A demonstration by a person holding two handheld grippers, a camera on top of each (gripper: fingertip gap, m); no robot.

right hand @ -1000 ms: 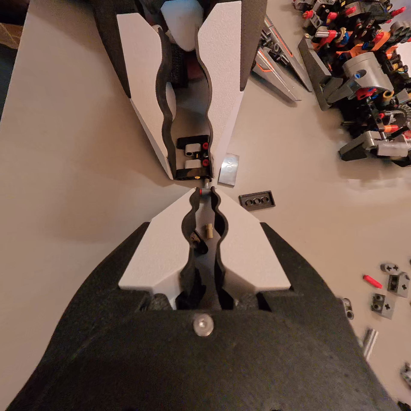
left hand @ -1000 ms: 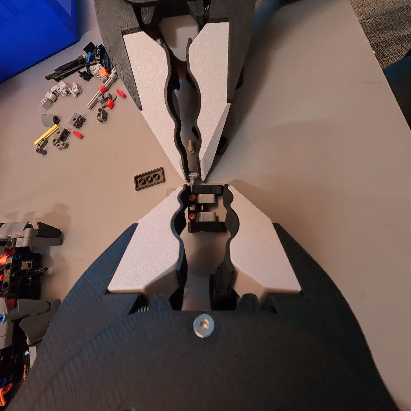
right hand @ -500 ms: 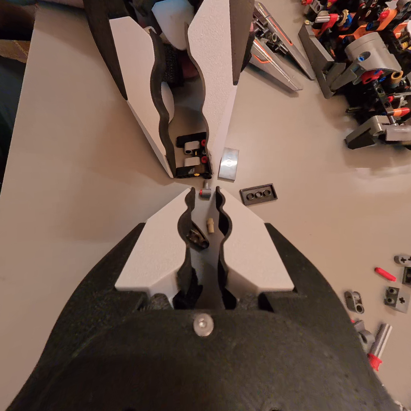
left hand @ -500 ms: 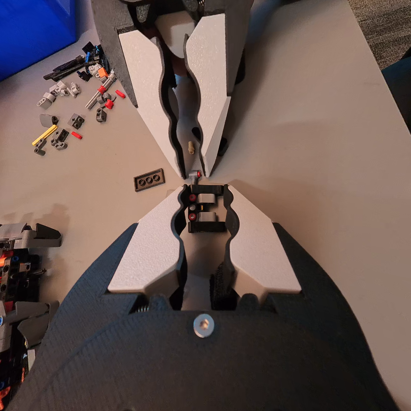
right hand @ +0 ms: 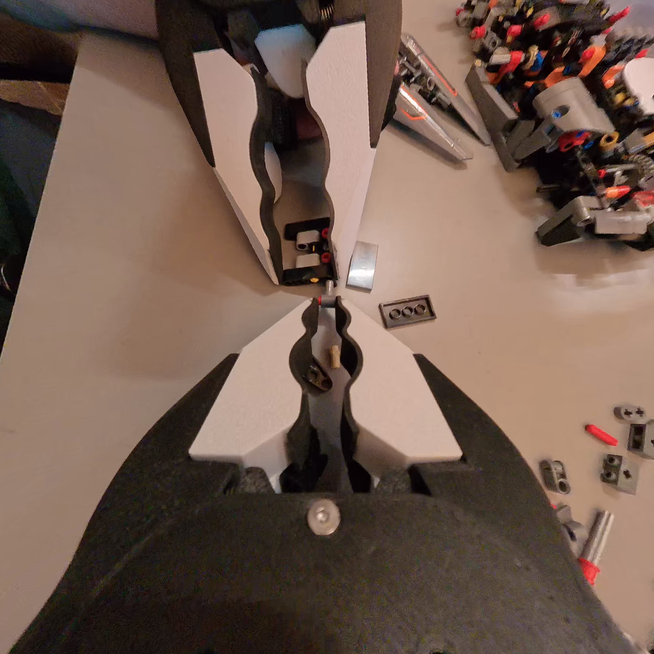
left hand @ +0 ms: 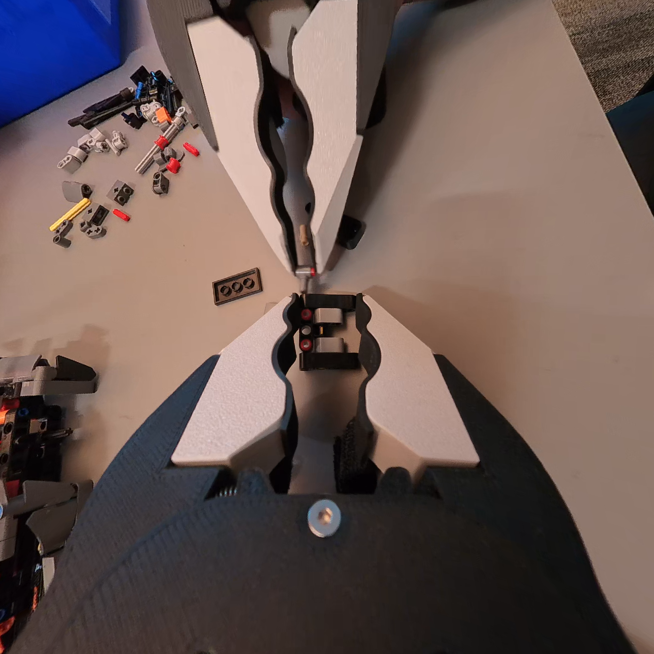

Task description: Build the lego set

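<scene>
My left gripper (left hand: 327, 300) is shut on a small black and grey Lego assembly (left hand: 327, 332) with red pins, held just above the table. My right gripper (right hand: 326, 302) faces it tip to tip and is shut on a small grey connector (right hand: 327, 300) with a red end. The connector's stub points at the near end of the assembly (right hand: 308, 254) and almost touches it. In the left wrist view the right gripper (left hand: 306, 272) comes in from the top with the connector (left hand: 306, 272). In the right wrist view the left gripper (right hand: 307, 279) comes in from the top.
A dark three-hole plate (left hand: 236, 286) and a grey curved tile (right hand: 361, 267) lie beside the tips. A tan pin (right hand: 333, 356) and a black connector (right hand: 318, 378) lie under my right gripper. Loose parts (left hand: 116, 159), a blue bin (left hand: 46, 46) and the part-built model (right hand: 566, 124) lie off to the sides. Less than 4 cm separates the two grippers' tips. The left tips stand about 15 cm off the part-built model (right hand: 566, 124).
My right gripper drew a little back from the assembly, then came in close again, with the connector's stub now pointing at it. My left gripper has held still.
</scene>
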